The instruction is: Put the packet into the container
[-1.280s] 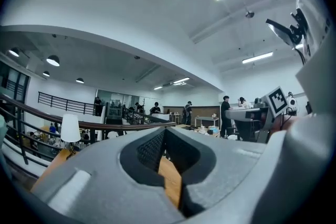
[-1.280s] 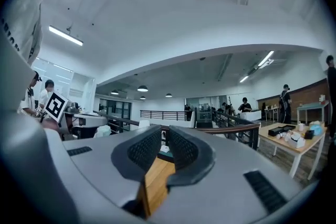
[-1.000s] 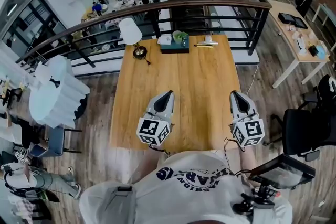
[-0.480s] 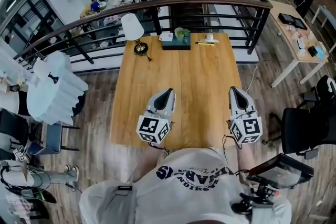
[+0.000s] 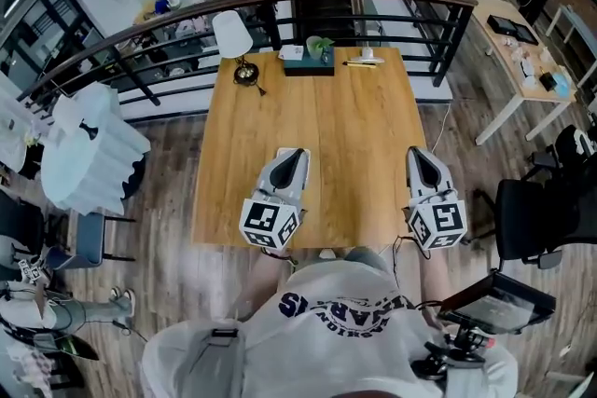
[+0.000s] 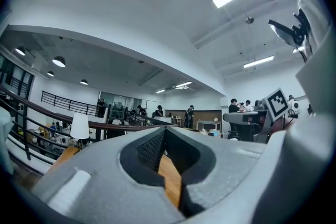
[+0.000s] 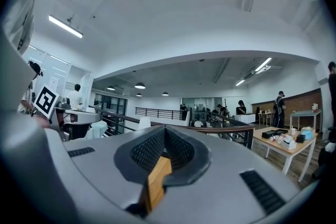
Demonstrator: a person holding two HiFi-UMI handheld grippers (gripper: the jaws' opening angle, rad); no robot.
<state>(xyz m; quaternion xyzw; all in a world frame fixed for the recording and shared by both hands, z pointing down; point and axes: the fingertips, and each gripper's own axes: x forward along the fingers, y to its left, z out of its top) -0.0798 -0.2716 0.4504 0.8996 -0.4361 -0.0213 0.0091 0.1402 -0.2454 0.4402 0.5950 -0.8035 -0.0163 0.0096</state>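
A dark container stands at the far edge of the wooden table, with a green thing in it. A small white packet lies at its left end. My left gripper hovers over the near half of the table, shut and empty. My right gripper is level with it on the right, also shut on nothing. In the left gripper view the left gripper shows only table wood behind its tips. The right gripper looks the same in the right gripper view.
A white-shaded lamp stands at the table's far left corner. A white cup and a pen lie to the right of the container. A dark railing runs behind the table. An office chair is at the right.
Both grippers have drawn back together toward the table's near edge, staying shut. The view has shifted back with them, and the table sits higher in the frame.
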